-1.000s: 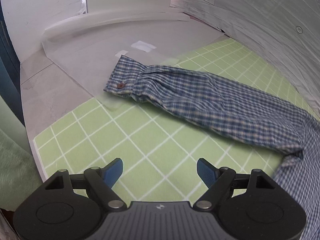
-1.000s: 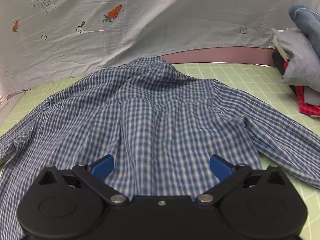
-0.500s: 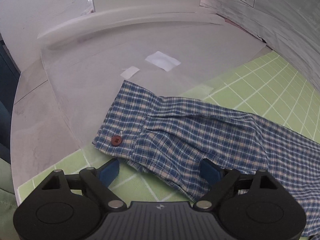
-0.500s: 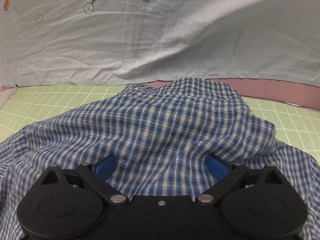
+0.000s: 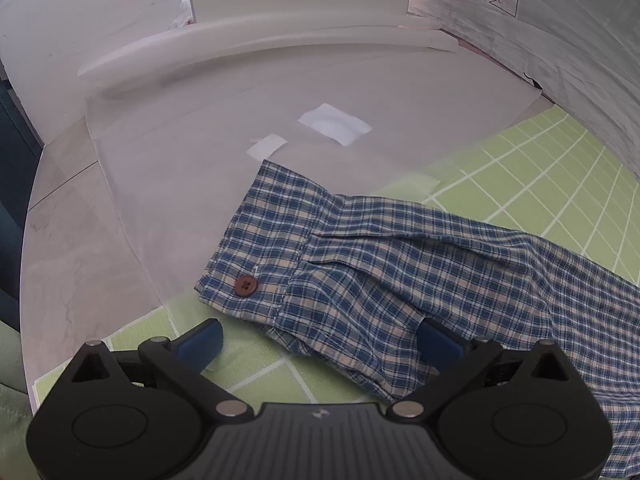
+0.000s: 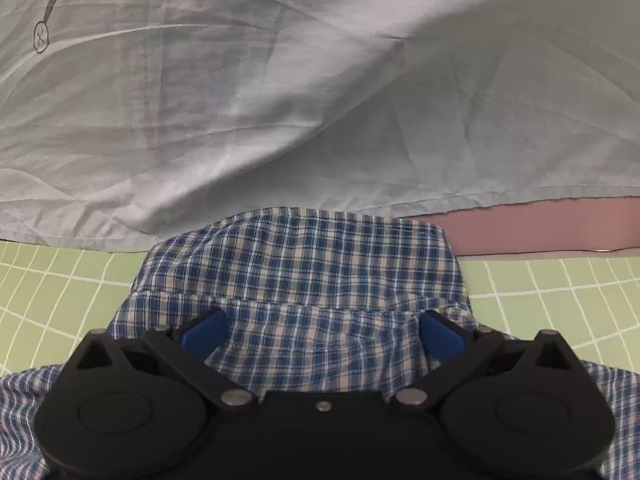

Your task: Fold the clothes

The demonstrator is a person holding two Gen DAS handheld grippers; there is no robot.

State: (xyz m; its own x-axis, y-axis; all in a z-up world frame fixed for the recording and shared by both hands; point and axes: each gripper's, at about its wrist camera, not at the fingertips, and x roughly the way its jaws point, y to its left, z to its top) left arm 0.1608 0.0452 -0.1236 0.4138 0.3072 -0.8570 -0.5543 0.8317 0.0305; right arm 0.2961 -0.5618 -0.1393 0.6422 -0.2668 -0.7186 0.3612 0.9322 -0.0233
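A blue plaid shirt lies flat on a green grid mat (image 5: pixel 540 184). In the left wrist view its sleeve (image 5: pixel 400 272) stretches out, ending in a cuff (image 5: pixel 264 248) with a brown button (image 5: pixel 245 285). My left gripper (image 5: pixel 318 342) is open, low over the sleeve just behind the cuff, its right finger against the cloth. In the right wrist view the shirt collar (image 6: pixel 304 256) lies straight ahead. My right gripper (image 6: pixel 322 332) is open, its jaws straddling the cloth just below the collar.
A pale printed sheet (image 6: pixel 280 92) hangs right behind the collar, over a pink edge (image 6: pixel 540 228). A translucent white sheet (image 5: pixel 192 168) with white patches (image 5: pixel 334 124) lies under the cuff. A white raised rim (image 5: pixel 260 36) curves at the back.
Both grippers have moved forward and down: the left from the bare mat to the sleeve near the cuff, the right from the shirt's back up to the collar. Both stay open.
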